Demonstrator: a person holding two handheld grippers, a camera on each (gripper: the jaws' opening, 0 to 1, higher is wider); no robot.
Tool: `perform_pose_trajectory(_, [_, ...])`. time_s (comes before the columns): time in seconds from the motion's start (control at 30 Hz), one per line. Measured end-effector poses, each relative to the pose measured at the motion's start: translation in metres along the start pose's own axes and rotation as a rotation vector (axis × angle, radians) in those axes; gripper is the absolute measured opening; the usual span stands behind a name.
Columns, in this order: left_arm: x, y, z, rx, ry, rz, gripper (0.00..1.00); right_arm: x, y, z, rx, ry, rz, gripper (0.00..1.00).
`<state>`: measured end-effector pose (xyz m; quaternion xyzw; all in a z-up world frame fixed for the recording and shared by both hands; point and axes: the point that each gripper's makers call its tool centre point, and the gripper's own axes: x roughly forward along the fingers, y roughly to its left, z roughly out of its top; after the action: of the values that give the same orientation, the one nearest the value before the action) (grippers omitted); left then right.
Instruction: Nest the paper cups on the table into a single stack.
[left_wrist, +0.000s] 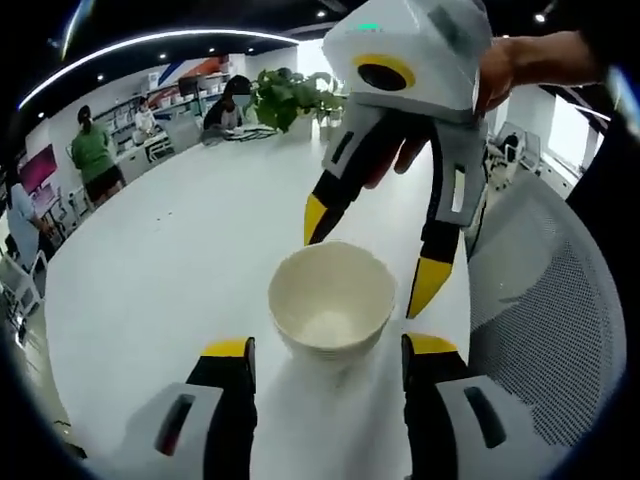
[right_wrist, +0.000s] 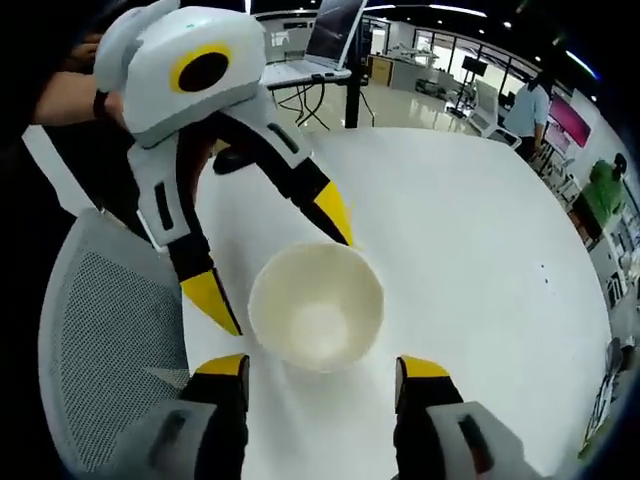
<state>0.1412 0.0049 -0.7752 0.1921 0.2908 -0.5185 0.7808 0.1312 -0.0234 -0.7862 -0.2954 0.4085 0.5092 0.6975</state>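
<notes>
Both grippers spread wide around the paper cups on the white table

In the left gripper view, the left gripper (left_wrist: 328, 352) sits released, its yellow-tipped jaws apart at the near side of the paper cups (left_wrist: 331, 298), which stand upright near the table's (left_wrist: 180, 250) edge, just beside a grey mesh chair (left_wrist: 550, 320). Across from it the right gripper (left_wrist: 373, 263) hangs over the far side, jaws parted either side of the rim and clear of it. The right gripper view tells the same story: right gripper (right_wrist: 325, 372) unclenched, cups (right_wrist: 316, 304) between the tips, left gripper (right_wrist: 275, 262) opposite, gripping nothing.
</notes>
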Motion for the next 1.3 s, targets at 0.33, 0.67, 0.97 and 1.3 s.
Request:
perform_pose_trajectory(0.33, [0.018, -0.001, -0.003, 0.063, 0.056, -0.010, 0.44, 0.010, -0.002, 0.000, -0.077, 0.006, 0.000, 0.37])
perform_pose_trajectory(0.67, [0.023, 0.020, 0.016, 0.081, 0.049, -0.009, 0.44, -0.002, -0.025, 0.008, -0.061, -0.022, -0.024, 0.36])
perform_pose_trajectory(0.97, [0.030, 0.044, 0.030, 0.074, 0.043, -0.009, 0.44, 0.004, -0.060, 0.013, -0.049, -0.030, -0.043, 0.35])
perform_pose_trajectory(1.3, [0.050, 0.069, 0.023, 0.047, 0.059, -0.022, 0.44, 0.010, -0.077, 0.011, -0.006, -0.031, -0.041, 0.34])
